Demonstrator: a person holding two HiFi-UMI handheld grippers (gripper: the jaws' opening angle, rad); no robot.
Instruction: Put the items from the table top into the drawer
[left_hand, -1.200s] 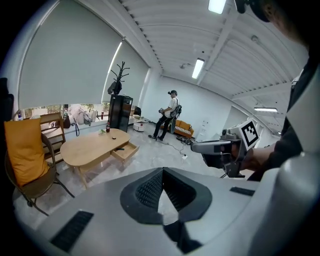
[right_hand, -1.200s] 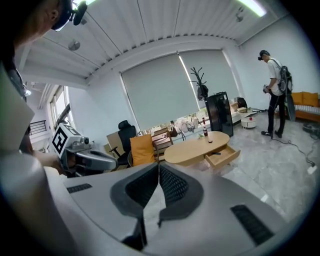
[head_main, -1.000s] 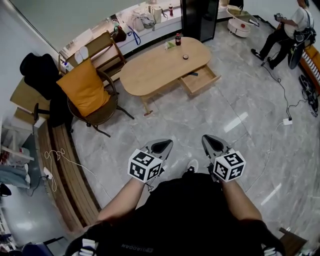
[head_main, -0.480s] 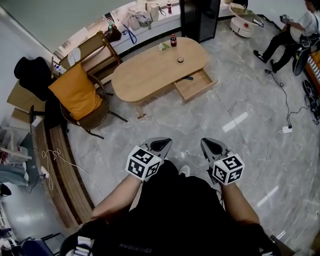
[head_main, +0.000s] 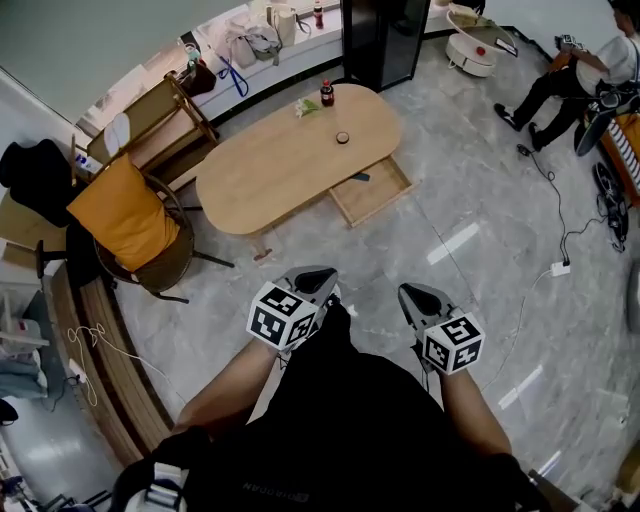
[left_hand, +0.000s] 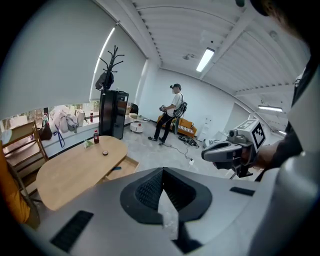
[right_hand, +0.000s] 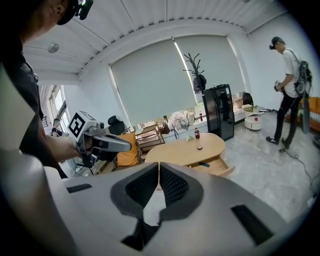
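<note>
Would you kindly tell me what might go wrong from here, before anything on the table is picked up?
The open drawer juts from the near side of the table into the walkway; a shin could knock it. The bottle stands upright at the table's far edge, so a long reach across may tip it. A cable and power strip lie on the floor at right, a possible trip hazard.

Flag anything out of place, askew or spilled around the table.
Nothing is spilled or tipped. The drawer hangs pulled out from the table, a small dark item inside, which suits the task. The bottle stands upright. The only untidy thing is a power strip with its cable trailing across the floor at the right.
</note>
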